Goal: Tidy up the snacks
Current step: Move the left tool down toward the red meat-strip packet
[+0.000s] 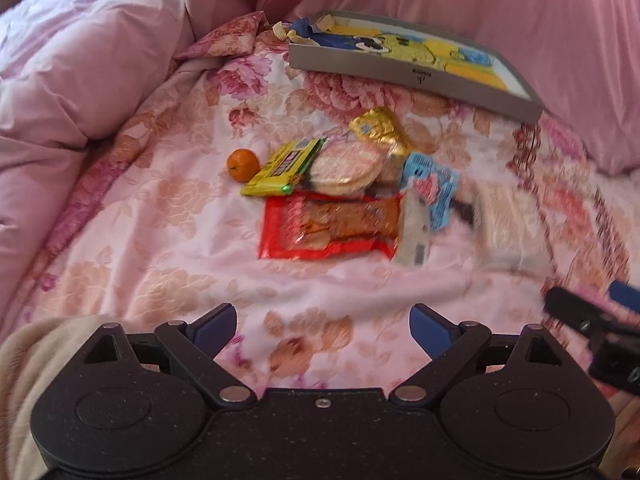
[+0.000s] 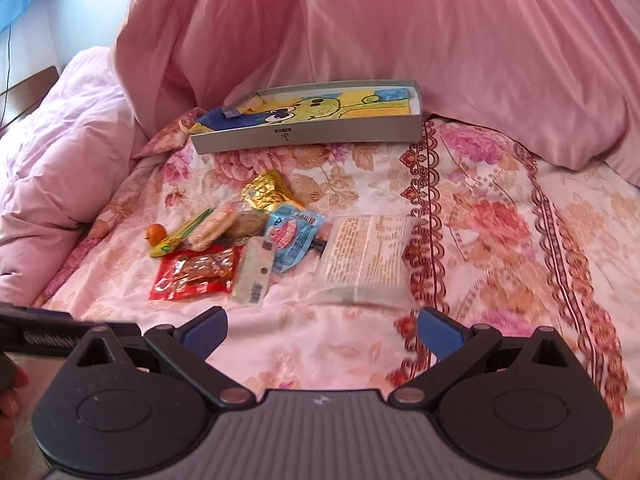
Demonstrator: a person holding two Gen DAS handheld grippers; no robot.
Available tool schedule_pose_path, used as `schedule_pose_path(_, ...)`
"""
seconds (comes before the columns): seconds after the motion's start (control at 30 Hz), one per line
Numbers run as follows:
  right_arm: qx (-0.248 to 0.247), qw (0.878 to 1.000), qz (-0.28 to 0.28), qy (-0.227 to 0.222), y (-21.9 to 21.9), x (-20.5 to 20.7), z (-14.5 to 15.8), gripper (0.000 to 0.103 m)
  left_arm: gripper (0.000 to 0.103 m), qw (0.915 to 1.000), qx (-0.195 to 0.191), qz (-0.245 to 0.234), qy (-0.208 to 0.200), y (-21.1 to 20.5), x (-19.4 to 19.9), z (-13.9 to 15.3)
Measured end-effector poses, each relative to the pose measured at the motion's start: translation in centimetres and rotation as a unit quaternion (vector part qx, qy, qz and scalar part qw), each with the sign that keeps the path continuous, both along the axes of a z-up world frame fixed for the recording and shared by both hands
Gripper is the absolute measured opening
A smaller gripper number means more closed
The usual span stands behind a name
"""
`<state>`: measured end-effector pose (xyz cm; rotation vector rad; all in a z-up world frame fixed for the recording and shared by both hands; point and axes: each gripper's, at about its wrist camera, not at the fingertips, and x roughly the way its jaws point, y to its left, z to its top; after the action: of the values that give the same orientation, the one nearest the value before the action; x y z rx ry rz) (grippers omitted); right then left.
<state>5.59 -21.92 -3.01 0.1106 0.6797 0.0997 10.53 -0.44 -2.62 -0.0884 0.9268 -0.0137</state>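
Pink floral bedding [image 2: 360, 344] covers a bed where a small heap of snacks lies. At the heap's left edge sits an orange [image 1: 243, 165], just beside a yellow-green packet [image 1: 282, 168]. A round white pack [image 1: 346, 170] rests against that packet, with a gold wrapper [image 1: 374, 128] behind it. In front lies a red packet [image 1: 328, 226], touching a narrow white pack [image 2: 254, 272] and a blue pouch [image 2: 294, 236]. A large clear bag [image 2: 366, 260] lies just right of the pouch. Behind the heap, apart from it, stands a shallow grey box [image 2: 312, 136] with a yellow cartoon lining.

Both tools hover near the front of the heap. The left gripper [image 1: 322, 334] has its blue fingers spread wide, nothing between them. The right gripper [image 2: 322, 332] is likewise wide apart and empty.
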Motion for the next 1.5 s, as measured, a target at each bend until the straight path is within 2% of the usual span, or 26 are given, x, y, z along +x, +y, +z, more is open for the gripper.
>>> schedule_pose_path(0.1,-0.019,1.0,0.0,-0.02,-0.4,1.8,-0.3,0.103,0.092,0.9996,-0.027,-0.004,-0.01,-0.1,1.9,-0.2)
schedule_pose_path(0.17,-0.027,0.999,0.007,-0.027,-0.8,3.2,-0.6,0.103,0.092,0.9997,-0.015,-0.013,-0.017,-0.6,3.1,-0.5)
schedule_pose_path(0.33,-0.04,0.999,-0.002,-0.007,-1.3,6.9,-2.4,0.103,0.089,0.996,0.044,-0.058,-0.051,-1.6,6.0,-1.7)
schedule_pose_path(0.43,-0.042,0.999,-0.009,0.005,-1.1,8.4,-3.7,0.103,0.089,0.9933,0.031,-0.101,-0.046,-1.1,7.9,-2.5)
schedule_pose_path(0.53,-0.042,0.999,-0.014,0.022,-0.9,9.8,-4.8,0.103,0.09,0.9866,0.053,-0.151,-0.033,-1.1,9.3,-3.7)
schedule_pose_path(0.63,-0.039,0.999,-0.012,0.03,-0.7,10.8,-5.6,0.103,0.09,0.9694,0.091,-0.226,-0.026,-1.6,9.9,-4.8)
schedule_pose_path(0.77,-0.041,0.999,-0.002,0.027,-0.4,11.7,-6.3,0.103,0.09,0.9308,0.164,-0.323,-0.05,-2.3,9.9,-5.5)
schedule_pose_path(0.83,-0.038,0.999,0.005,0.024,-0.4,11.8,-6.5,0.103,0.09,0.916,0.172,-0.359,-0.051,-2.1,10.3,-5.6)
schedule_pose_path(0.93,-0.031,0.999,0.009,0.029,-0.6,12.2,-6.7,0.103,0.09,0.9032,0.155,-0.399,-0.034,-1.8,11.3,-5.9)
schedule_pose_path(1.03,-0.022,0.999,0.014,0.038,-0.8,12.6,-7.0,0.103,0.091,0.8865,0.159,-0.434,-0.019,-2.3,11.8,-6.6)
schedule_pose_path(1.07,-0.024,0.999,0.013,0.041,-0.8,12.8,-7.2,0.103,0.093,0.8849,0.161,-0.437,-0.015,-2.3,12.0,-6.8)
schedule_pose_path(1.13,-0.029,0.999,0.013,0.044,-0.6,13.1,-7.4,0.103,0.099,0.8879,0.159,-0.432,-0.003,-2.4,12.6,-7.1)
schedule_pose_path(1.2,-0.036,0.998,0.012,0.046,-0.5,13.3,-7.6,0.103,0.1,0.8948,0.148,-0.421,0.012,-2.2,13.2,-7.2)
schedule_pose_path(1.3,-0.047,0.998,0.013,0.047,-0.2,13.3,-7.9,0.102,0.097,0.9102,0.134,-0.391,0.022,-2.0,13.5,-7.3)
schedule_pose_path(1.37,-0.053,0.997,0.012,0.046,-0.1,13.2,-7.9,0.097,0.095,0.9184,0.136,-0.371,0.022,-2.2,13.2,-7.2)
schedule_pose_path(1.5,-0.053,0.997,0.014,0.048,-0.2,12.9,-7.7,0.092,0.088,0.9296,0.15,-0.335,0.03,-2.9,12.6,-6.8)
